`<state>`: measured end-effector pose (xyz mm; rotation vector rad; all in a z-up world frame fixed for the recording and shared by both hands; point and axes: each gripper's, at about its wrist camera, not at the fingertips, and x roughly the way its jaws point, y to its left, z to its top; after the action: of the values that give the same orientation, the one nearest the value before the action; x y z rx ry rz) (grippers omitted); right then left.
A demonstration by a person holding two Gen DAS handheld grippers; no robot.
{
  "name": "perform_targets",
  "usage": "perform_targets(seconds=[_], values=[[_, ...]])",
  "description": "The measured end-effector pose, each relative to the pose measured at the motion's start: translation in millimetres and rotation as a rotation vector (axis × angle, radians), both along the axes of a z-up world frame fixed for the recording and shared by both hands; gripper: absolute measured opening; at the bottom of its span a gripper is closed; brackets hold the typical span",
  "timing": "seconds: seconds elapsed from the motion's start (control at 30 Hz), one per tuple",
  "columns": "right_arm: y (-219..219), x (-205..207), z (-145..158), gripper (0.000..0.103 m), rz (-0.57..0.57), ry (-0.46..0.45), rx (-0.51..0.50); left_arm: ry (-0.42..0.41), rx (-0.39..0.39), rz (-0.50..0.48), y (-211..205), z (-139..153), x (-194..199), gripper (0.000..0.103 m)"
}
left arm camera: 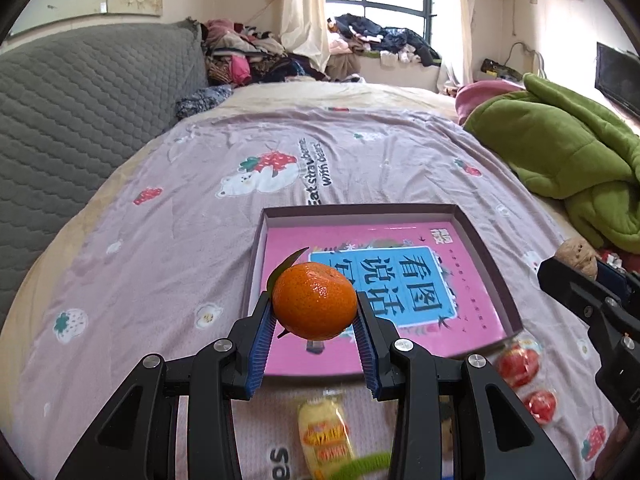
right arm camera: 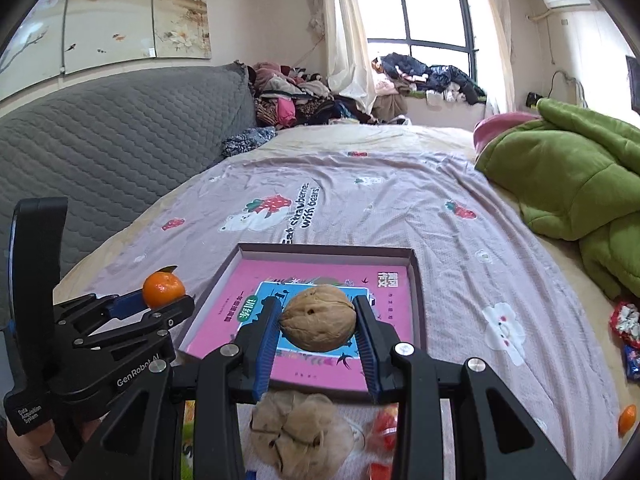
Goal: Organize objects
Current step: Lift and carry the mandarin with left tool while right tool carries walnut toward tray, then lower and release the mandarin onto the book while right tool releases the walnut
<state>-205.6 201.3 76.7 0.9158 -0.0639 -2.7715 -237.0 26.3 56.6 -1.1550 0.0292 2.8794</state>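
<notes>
- Closest to the lens, left gripper (left arm camera: 316,316) clamped on a mandarin (left arm camera: 315,301), blue pads pressed to both sides, leaf poking out the back.
- Same story on the right gripper (right arm camera: 318,322): fingers pinching a walnut (right arm camera: 318,317), held up over the near edge of the box.
- Just below the left fingers, lying on the bedsheet (left arm camera: 160,240): a yellow snack packet (left arm camera: 325,436) and two red wrapped candies (left arm camera: 518,362). Not visible as such from the right wrist.
- Under the right fingers instead: a cracked walnut (right arm camera: 302,436), missing from the left view.
- Further out, shallow tray-like box (left arm camera: 486,260) with a pink picture book flat inside; probably the drop spot for both.
- Off at the right edge, a loose second mandarin (right arm camera: 627,420), seen from the right wrist only.
- Risk-wise: both round and hard, so could roll off the slick book cover if let go from height.
- Also both grippers heading for one box, so could bump.
</notes>
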Motion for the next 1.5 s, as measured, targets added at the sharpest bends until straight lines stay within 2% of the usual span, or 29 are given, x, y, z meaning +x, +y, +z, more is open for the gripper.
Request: perform_targets(seconds=[0.2, 0.4, 0.83, 0.9, 1.03, 1.2, 1.33, 1.5], values=[[-4, -36, -24, 0.037, 0.006, -0.087, -0.001, -0.072, 0.014, -0.017, 5, -18, -37, 0.040], [-12, -62, -54, 0.037, 0.009, -0.173, 0.035, -0.159, -0.012, -0.024, 13, -47, -66, 0.040], [-22, -105, -109, 0.037, -0.005, -0.352, 0.106, -0.303, -0.011, -0.026, 4, -93, -95, 0.040], [-22, -107, -114, 0.037, -0.008, -0.364, 0.109, -0.312, -0.021, -0.017, 4, -98, -97, 0.040], [-20, -111, -123, 0.037, -0.014, -0.405, 0.092, -0.344, 0.010, -0.018, 3, -108, -100, 0.040], [-18, -113, -127, 0.037, -0.011, -0.417, 0.106, -0.336, -0.006, -0.024, 6, -108, -98, 0.040], [-14, -112, -127, 0.038, -0.011, -0.435, 0.081, -0.333, -0.008, -0.034, 8, -108, -97, 0.042], [-15, -110, -117, 0.048, 0.002, -0.415, 0.079, -0.333, -0.005, -0.041, 10, -103, -94, 0.048]])
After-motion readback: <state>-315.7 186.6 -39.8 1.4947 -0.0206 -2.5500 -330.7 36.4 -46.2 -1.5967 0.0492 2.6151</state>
